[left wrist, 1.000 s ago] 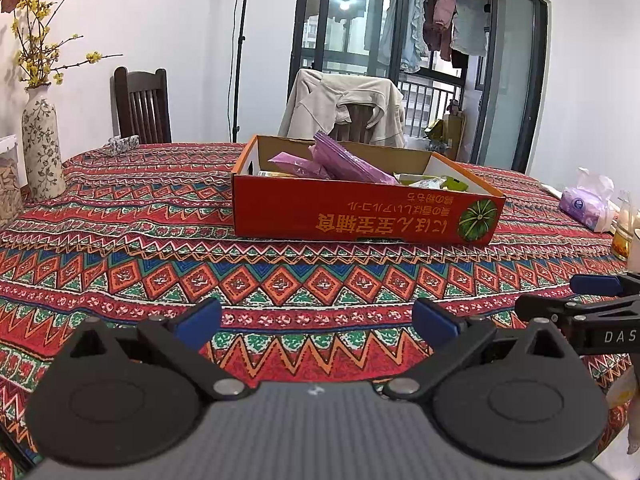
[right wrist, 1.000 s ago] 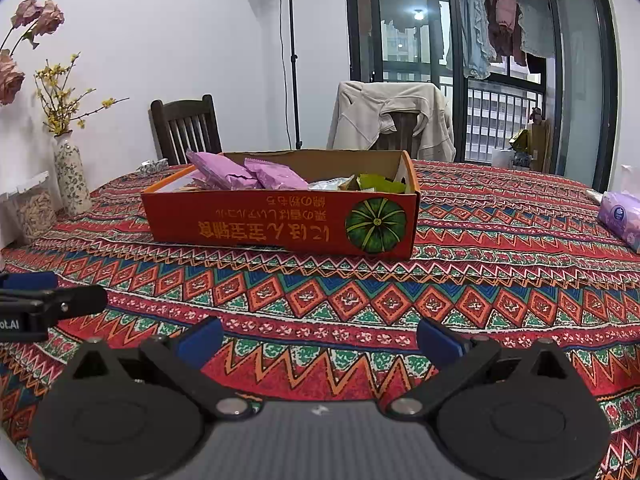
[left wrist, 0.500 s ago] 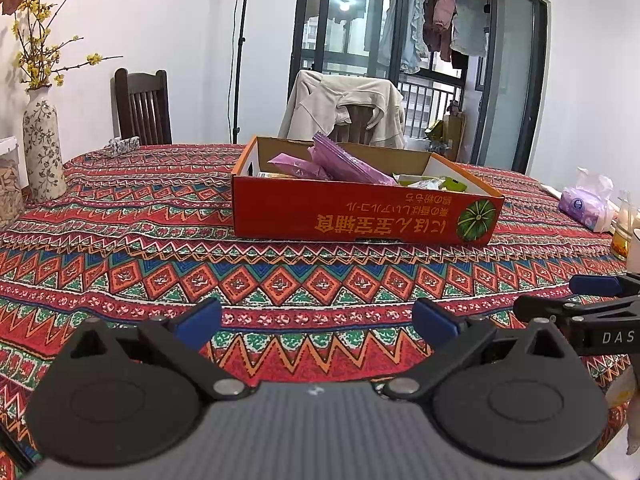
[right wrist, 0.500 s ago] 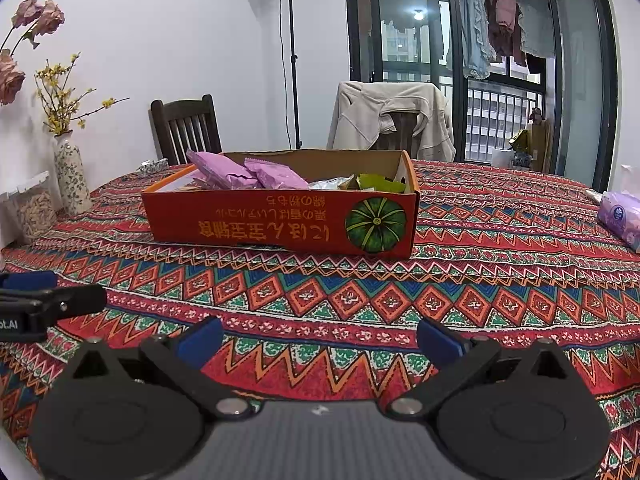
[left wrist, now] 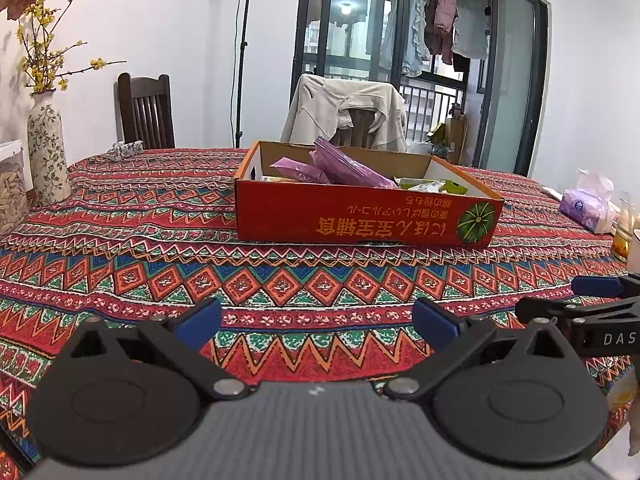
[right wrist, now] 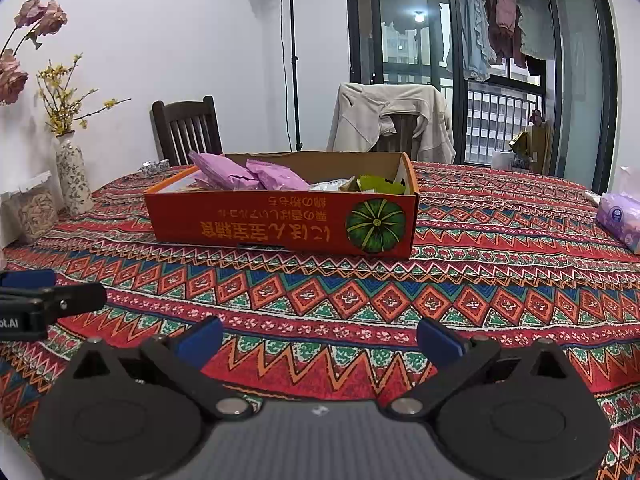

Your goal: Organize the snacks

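A red cardboard box [left wrist: 360, 220] [right wrist: 280, 226] stands on the patterned tablecloth ahead of both grippers. It holds purple snack packets [left wrist: 344, 166] [right wrist: 248, 174] at its left and green and white packets [left wrist: 436, 186] [right wrist: 372, 184] at its right. My left gripper [left wrist: 316, 322] is open and empty, low over the cloth, well short of the box. My right gripper [right wrist: 318, 338] is open and empty too, beside the left one. Each gripper's tip shows at the edge of the other's view.
A flowered vase [left wrist: 46, 152] [right wrist: 74, 178] and a clear jar [left wrist: 10, 188] stand at the table's left. A tissue pack [left wrist: 586, 204] [right wrist: 622, 216] and a glass [left wrist: 624, 232] are at the right. Chairs [right wrist: 186, 130] stand behind the table.
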